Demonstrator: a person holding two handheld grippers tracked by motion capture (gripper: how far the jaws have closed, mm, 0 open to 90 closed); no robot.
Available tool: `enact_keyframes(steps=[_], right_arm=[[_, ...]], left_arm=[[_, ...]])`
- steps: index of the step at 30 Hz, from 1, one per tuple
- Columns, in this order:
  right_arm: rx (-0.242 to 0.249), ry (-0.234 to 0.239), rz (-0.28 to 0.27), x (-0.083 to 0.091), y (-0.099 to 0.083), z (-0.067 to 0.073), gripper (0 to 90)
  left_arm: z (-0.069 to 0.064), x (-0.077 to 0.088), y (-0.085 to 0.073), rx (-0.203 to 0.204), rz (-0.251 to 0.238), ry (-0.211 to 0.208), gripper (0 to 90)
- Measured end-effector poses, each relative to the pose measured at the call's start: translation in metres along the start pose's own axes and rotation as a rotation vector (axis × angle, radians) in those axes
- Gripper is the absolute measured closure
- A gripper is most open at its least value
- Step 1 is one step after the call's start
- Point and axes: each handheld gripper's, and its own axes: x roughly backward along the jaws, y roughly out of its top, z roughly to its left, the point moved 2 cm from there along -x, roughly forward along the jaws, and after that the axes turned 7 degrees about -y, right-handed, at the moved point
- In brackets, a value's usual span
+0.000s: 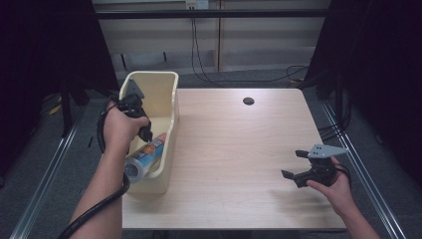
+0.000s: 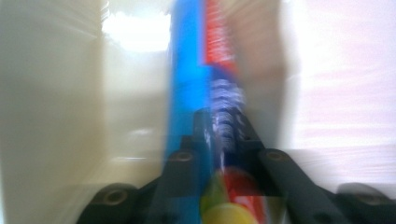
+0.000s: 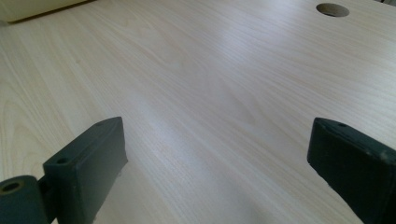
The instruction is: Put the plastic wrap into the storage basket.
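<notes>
Both forearms are bare, no sleeves. The left tool (image 1: pixel 144 133) is black, with a thick black cable (image 1: pixel 94 211) trailing. The right tool (image 1: pixel 294 165) is black too, capped by a grey three-cornered plate (image 1: pixel 326 151); its blocky pads (image 3: pixel 91 163) show round screw holes.

Bin walls (image 1: pixel 171 107) hem the tube (image 1: pixel 145 157); tabletop (image 1: pixel 239 149) open.

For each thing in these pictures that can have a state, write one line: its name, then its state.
Left gripper: shut on the tube, inside the bin.
Right gripper: open, holding nothing, over the table.
Tube: held, tilted, its lower end over the bin's near rim.
Bin: upright, open at the top, on the table's left edge.
Table: bare wood with one round hole.
</notes>
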Motion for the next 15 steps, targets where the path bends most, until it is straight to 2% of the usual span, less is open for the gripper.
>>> enact_keyframes(steps=[2, 4, 6, 7, 10, 15], right_arm=[[0.004, 0.001, 0.001, 0.000, 0.000, 0.000, 4.3], [0.005, 0.003, 0.001, 0.000, 0.001, 0.001, 4.3], [0.006, 0.003, 0.000, 0.001, 0.001, 0.001, 4.3], [0.005, 0.000, -0.004, 0.002, 0.001, 0.001, 4.3], [-0.001, 0.004, -0.004, 0.002, 0.000, -0.001, 4.3], [-0.001, 0.002, -0.008, 0.003, 0.001, -0.002, 4.3]], left_arm=[[-0.004, 0.006, 0.000, -0.005, -0.002, 0.036, 59.1], [-0.005, 0.009, 0.001, 0.015, 0.001, 0.022, 61.8], [-0.005, 0.008, 0.000, 0.011, 0.013, 0.032, 56.8], [-0.006, 0.006, -0.001, 0.016, 0.009, 0.021, 55.7], [-0.010, 0.005, -0.002, -0.009, -0.003, 0.006, 48.3], [-0.019, 0.008, -0.001, -0.026, -0.034, -0.018, 39.6]])
